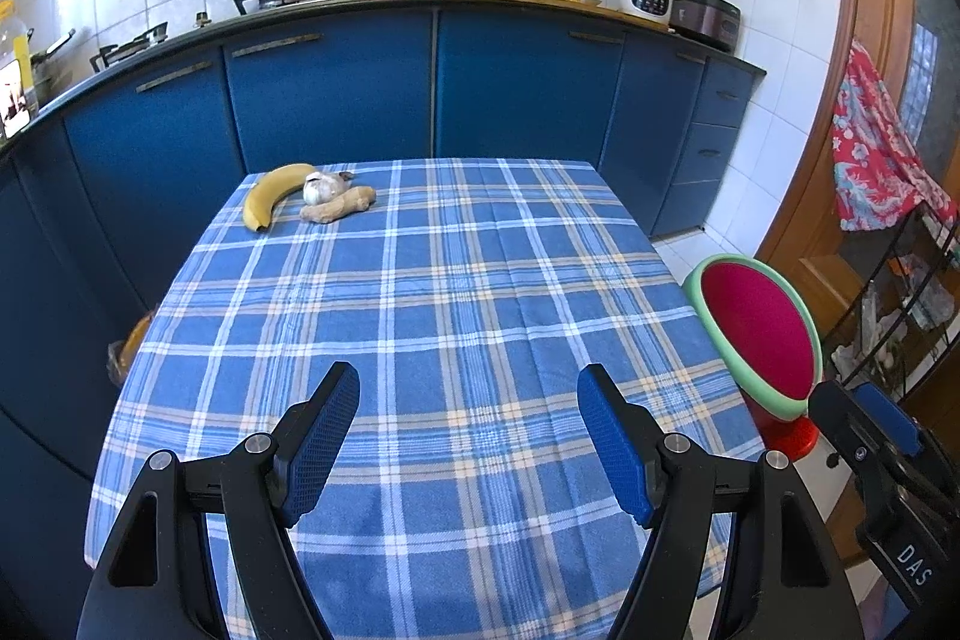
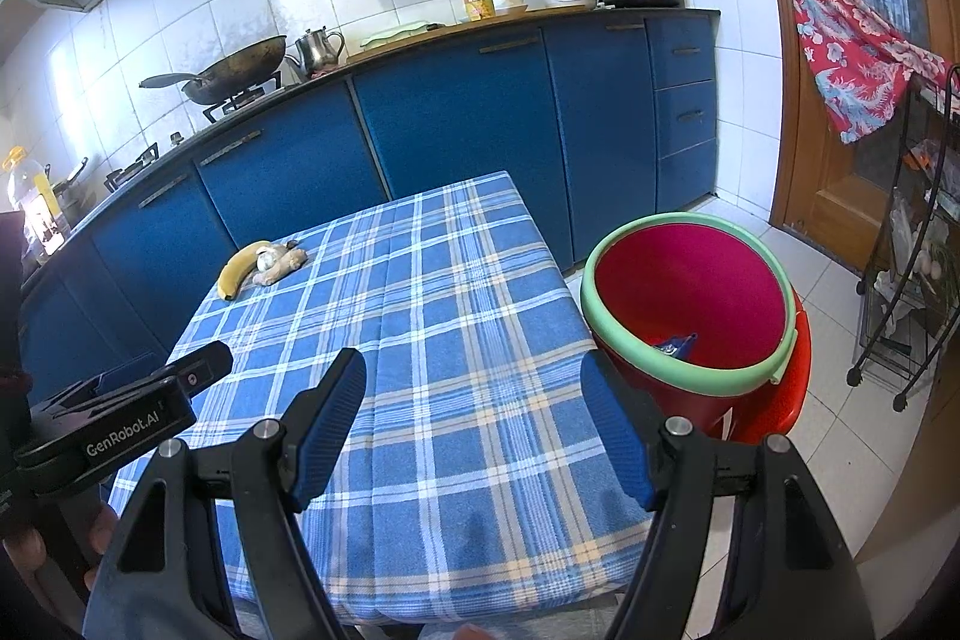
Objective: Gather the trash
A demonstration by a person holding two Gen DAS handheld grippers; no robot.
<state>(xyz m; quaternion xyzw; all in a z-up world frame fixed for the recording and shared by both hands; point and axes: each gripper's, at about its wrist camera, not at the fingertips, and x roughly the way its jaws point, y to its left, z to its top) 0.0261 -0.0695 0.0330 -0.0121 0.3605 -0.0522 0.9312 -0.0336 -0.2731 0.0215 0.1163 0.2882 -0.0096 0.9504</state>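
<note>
Both hand-held grippers, left (image 1: 468,388) and right (image 2: 474,376), gape wide, empty. Banana (image 1: 273,196), garlic (image 1: 321,189), ginger (image 1: 339,205) lie at table's (image 1: 480,310) far-left corner, nearer left; banana's axis runs diagonally. Red bin (image 2: 690,292) stands right of table.

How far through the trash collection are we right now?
Possibly one piece done: a blue wrapper lies inside the red bin with the green rim. Nothing is in hand; the left gripper and right gripper are open. A yellow banana, garlic bulb and ginger root remain on the blue plaid tablecloth.
</note>
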